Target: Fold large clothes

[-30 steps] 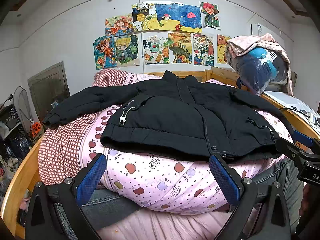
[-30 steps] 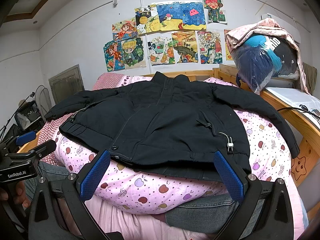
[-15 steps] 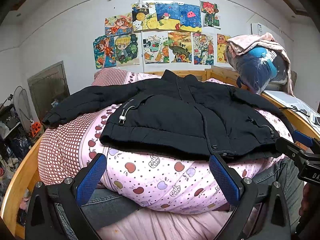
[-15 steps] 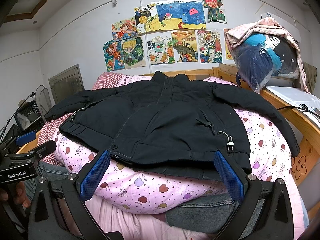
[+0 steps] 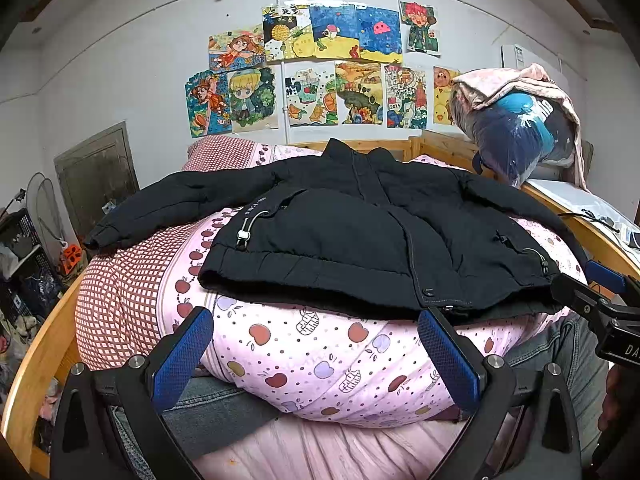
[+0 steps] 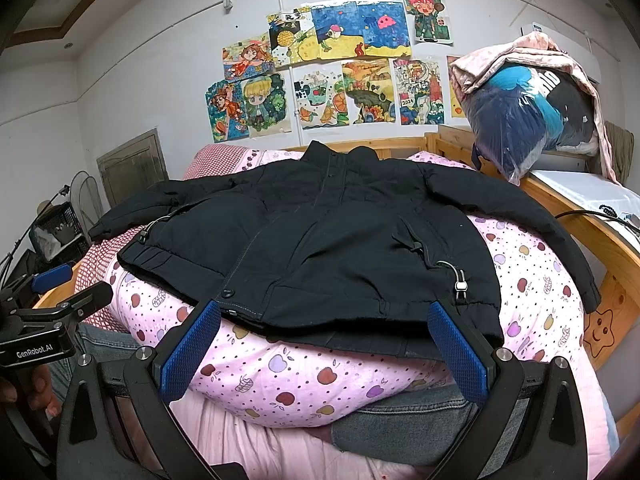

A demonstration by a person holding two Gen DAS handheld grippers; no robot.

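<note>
The left gripper [image 5: 316,352] and right gripper [image 6: 320,354] both hover with jaws spread wide and empty, just short of the jacket's [image 5: 360,236] hem. The jacket lies flat, sleeves out, across the quilt [image 5: 320,352] on the bed [image 6: 612,240].

Children's drawings [image 5: 316,68] are hanging on the white wall. A pink apple-print quilt [image 5: 320,356] is lying over the wooden bed [image 6: 616,264], and a plastic-wrapped bundle [image 6: 520,124] is sitting beside it.
</note>
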